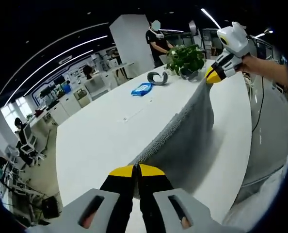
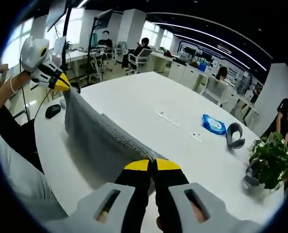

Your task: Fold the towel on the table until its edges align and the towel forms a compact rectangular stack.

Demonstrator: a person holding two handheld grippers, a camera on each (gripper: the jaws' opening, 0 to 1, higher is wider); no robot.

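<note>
left gripper view: towel (image 1: 183, 141) between raised grippers

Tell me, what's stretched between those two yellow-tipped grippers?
The grey towel, held taut above the white table between left gripper and right gripper; both gripper views show it.

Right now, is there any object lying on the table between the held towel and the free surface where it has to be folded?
Nothing visible blocks it. Both hand-held grippers, left and right, are shut on the grey towel, stretched above the white table. The blue packet, grey headband and potted plant sit apart at the far end.
</note>
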